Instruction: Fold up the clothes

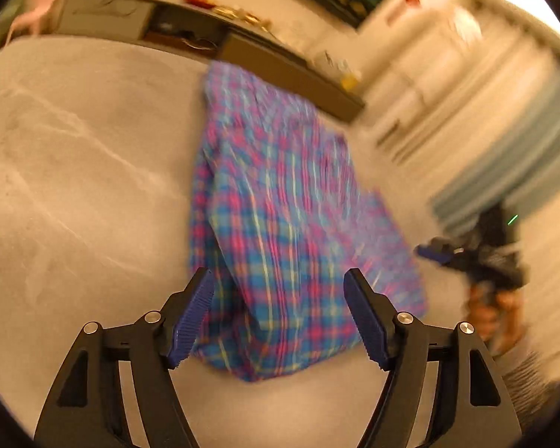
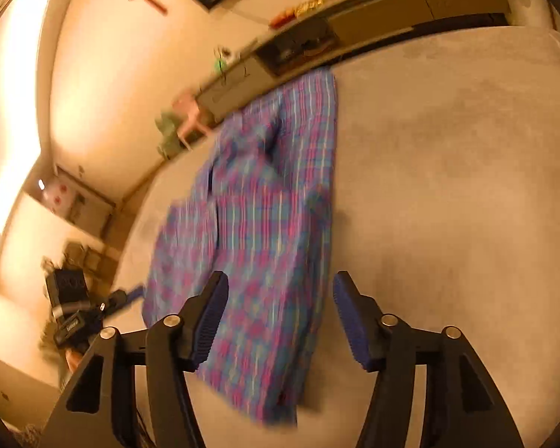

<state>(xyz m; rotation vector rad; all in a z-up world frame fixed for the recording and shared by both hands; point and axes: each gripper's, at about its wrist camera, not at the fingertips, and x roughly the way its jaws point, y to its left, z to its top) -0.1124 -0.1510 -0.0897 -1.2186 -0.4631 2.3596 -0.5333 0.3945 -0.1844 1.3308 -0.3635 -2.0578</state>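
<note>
Woven plaid cloth garment (image 1: 280, 224); matt fuzzy carpet (image 1: 86, 186); ribbed fingers (image 1: 190, 317).

A blue, pink and yellow plaid garment (image 1: 280, 201) lies on a grey-beige carpet (image 1: 74, 171).

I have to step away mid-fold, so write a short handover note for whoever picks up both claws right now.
Left claw: open, holding nothing, over the near end of the plaid garment.
Right claw: open, empty, over the same near end.
Garment lies on the grey surface as a long strip, its sides apparently already folded in.
Left: probably fold it along its length, then neaten. Both views are blurred.
</note>
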